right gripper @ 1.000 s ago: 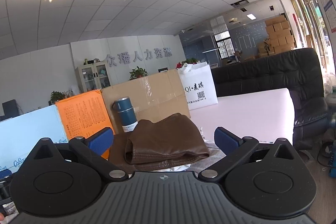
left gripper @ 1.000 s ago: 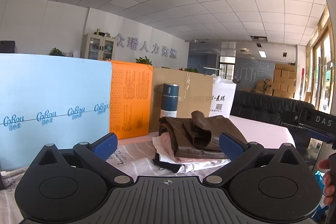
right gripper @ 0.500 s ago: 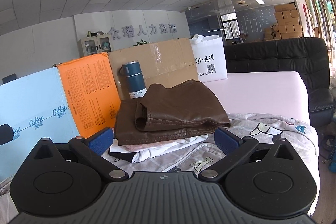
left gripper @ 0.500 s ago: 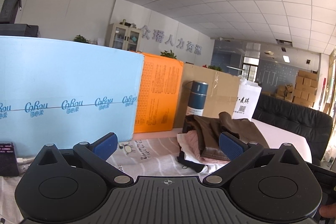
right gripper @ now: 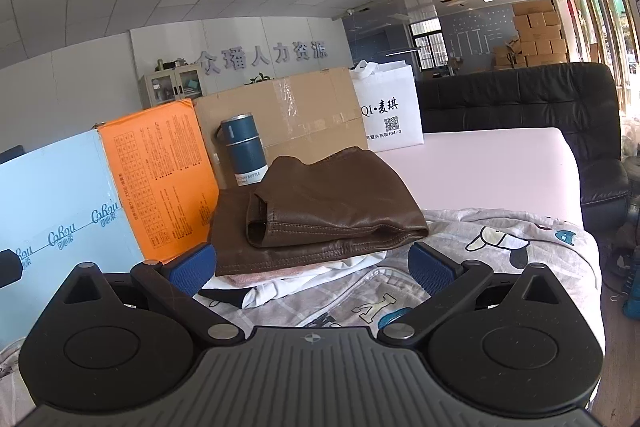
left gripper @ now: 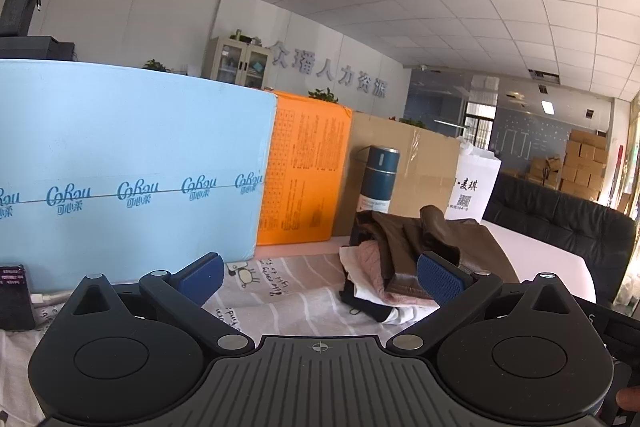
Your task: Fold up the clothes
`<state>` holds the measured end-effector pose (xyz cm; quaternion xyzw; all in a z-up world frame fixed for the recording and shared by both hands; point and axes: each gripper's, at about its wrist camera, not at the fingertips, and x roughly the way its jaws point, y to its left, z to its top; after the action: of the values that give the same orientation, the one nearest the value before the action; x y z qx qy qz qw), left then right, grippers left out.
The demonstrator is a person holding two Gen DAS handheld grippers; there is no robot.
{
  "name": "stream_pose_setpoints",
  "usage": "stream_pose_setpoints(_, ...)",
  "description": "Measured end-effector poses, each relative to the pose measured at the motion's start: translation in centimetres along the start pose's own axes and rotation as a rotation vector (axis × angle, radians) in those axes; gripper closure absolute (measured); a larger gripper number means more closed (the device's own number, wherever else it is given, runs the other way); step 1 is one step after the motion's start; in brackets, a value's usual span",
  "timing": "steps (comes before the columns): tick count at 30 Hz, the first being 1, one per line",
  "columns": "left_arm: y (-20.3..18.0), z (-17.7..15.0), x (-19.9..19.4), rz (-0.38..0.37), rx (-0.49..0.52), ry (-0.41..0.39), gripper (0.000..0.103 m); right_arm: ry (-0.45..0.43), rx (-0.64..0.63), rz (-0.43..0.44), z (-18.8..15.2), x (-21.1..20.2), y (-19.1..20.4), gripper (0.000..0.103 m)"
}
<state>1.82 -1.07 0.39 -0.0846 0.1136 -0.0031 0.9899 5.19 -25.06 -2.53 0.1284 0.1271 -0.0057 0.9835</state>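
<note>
Both claws have pulled back and lowered since second ago. Left claw (left gripper: 320, 277) wide, empty; right claw (right gripper: 311, 265) wide, empty. Folded brown leather garment (right gripper: 320, 207) tops clothes pile (left gripper: 396, 267), ahead of right claw, ahead-right of left. Judgement: stack looks finished.

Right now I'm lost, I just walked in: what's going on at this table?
A person holds two grippers, both open and empty. The left gripper and right gripper face a stack of folded clothes topped by a brown leather garment on the patterned sheet. Neither touches the stack.
</note>
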Motion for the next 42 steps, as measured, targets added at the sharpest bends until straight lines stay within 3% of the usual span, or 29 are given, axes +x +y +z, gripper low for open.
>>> stream_pose_setpoints(7,-0.32,-0.34,0.54,0.017,0.022,0.033,0.000,0.056,-0.051,-0.004,-0.57,0.60,0.44,0.000)
stream_pose_setpoints(42,-0.54,-0.64,0.71,0.013,0.043,0.044,0.000,0.079,-0.071,0.012,-1.06,0.84,0.54,0.000)
